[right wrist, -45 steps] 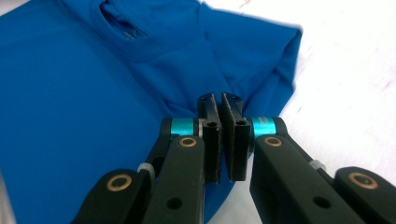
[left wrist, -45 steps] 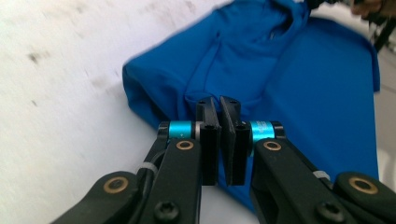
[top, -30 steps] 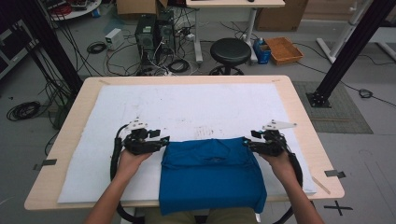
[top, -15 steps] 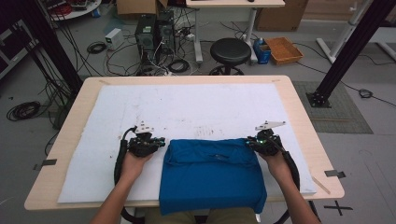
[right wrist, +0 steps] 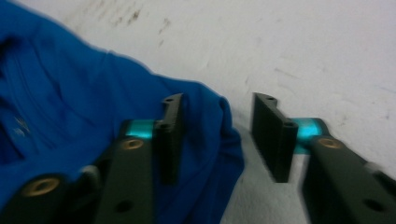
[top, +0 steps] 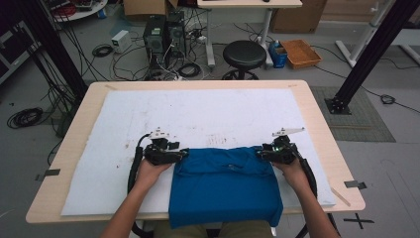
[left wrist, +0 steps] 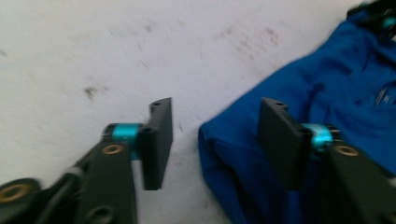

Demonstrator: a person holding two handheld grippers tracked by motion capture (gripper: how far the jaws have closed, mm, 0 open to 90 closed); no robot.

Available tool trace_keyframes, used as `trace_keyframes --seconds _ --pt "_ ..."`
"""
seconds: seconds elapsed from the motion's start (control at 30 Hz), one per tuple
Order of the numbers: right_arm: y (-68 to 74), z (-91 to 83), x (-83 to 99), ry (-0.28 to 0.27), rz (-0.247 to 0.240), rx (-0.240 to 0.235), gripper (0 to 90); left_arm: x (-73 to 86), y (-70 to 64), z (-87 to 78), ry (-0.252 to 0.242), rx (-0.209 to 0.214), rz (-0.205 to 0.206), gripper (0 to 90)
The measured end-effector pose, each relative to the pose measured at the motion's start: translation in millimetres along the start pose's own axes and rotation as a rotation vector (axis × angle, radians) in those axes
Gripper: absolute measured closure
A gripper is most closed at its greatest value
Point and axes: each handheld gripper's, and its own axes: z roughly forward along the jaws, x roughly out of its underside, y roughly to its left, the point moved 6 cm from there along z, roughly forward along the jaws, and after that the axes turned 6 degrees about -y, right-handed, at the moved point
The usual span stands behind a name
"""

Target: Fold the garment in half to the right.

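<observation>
Two grippers sit at the far corners of a folded blue garment (top: pixel 225 186), which lies on the white mat (top: pixel 198 119) covering the surface, its near edge hanging over the side closest to me. My left gripper (top: pixel 168 154) rests at the garment's far left corner, jaws spread with the cloth's corner between them but not pinched. My right gripper (top: pixel 271 152) rests at the far right corner, jaws likewise spread, one over the cloth and one over bare mat. A black stool (top: pixel 243 52) stands on the floor beyond the garment.
</observation>
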Motion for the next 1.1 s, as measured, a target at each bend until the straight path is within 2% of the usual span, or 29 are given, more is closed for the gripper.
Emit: trace_keyframes --seconds 0.03,0.07,0.1,0.17,0.27,0.33,0.5,0.57,0.6,0.63,0.67,0.7,0.77,0.8,0.87,0.93,0.97,1.03,1.1 --pt "0.7 -0.6 0.1 0.001 -0.008 -0.018 72.3 0.0 -2.3 1.1 0.016 -0.003 0.023 67.2" --pt "3.0 -1.3 0.5 0.002 -0.003 -0.043 76.6 -1.3 -4.8 1.4 0.015 -0.006 0.023 74.4" --pt "3.9 -2.1 0.8 0.006 -0.013 -0.037 80.8 -2.4 -5.4 1.2 0.027 -0.021 0.027 79.8" --pt "4.4 -3.3 -1.0 -0.001 -0.014 -0.034 84.7 -5.7 -3.2 1.0 0.025 -0.035 0.004 82.6" --pt "2.3 -1.2 -8.8 -0.026 -0.04 -0.002 85.2 -14.7 8.3 0.0 -0.026 -0.063 -0.044 83.3" --pt "-0.7 4.9 -19.6 -0.063 -0.05 0.031 85.2 -23.4 16.8 -0.3 -0.067 -0.082 -0.071 83.3" --pt "-7.6 24.5 -48.7 -0.118 -0.048 0.081 85.2 -42.5 39.2 2.7 -0.136 -0.145 -0.082 83.2" --pt "-9.4 31.3 -59.5 -0.123 -0.049 0.098 85.0 -45.3 47.1 5.2 -0.161 -0.171 -0.103 82.3" --pt "-9.6 34.5 -62.9 -0.122 -0.05 0.108 82.4 -45.5 48.5 5.1 -0.168 -0.182 -0.106 77.2" --pt "-10.2 35.9 -63.8 -0.117 -0.043 0.116 74.5 -46.1 49.3 3.8 -0.175 -0.188 -0.103 69.0" --pt "-10.8 36.4 -64.0 -0.116 -0.026 0.126 61.6 -47.1 48.0 1.3 -0.185 -0.179 -0.098 62.3" --pt "-11.8 34.9 -63.6 -0.121 -0.019 0.133 54.8 -48.3 45.3 -2.3 -0.194 -0.172 -0.074 59.3" --pt "-10.8 27.0 -61.5 -0.146 -0.01 0.121 48.9 -51.3 37.1 -9.6 -0.219 -0.146 -0.027 57.9" --pt "-8.8 21.0 -60.0 -0.162 -0.012 0.112 47.1 -51.7 32.6 -11.9 -0.223 -0.113 -0.025 55.3" --pt "-2.9 12.9 -55.9 -0.166 -0.022 0.065 47.4 -49.3 22.6 -13.1 -0.219 -0.06 0.0 54.6" --pt "5.6 8.5 -50.2 -0.149 -0.057 0.014 56.1 -44.2 14.7 -9.5 -0.195 -0.016 0.017 54.5" --pt "9.3 8.4 -48.0 -0.139 -0.071 -0.007 58.6 -39.8 11.8 -4.9 -0.165 -0.01 0.032 54.3" --pt "17.8 11.9 -43.7 -0.107 -0.118 -0.039 61.2 -34.6 10.1 3.4 -0.127 0.003 0.031 53.8" --pt "22.4 21.4 -42.0 -0.071 -0.151 -0.036 61.2 -30.2 9.3 13.3 -0.09 0.004 0.027 53.8"
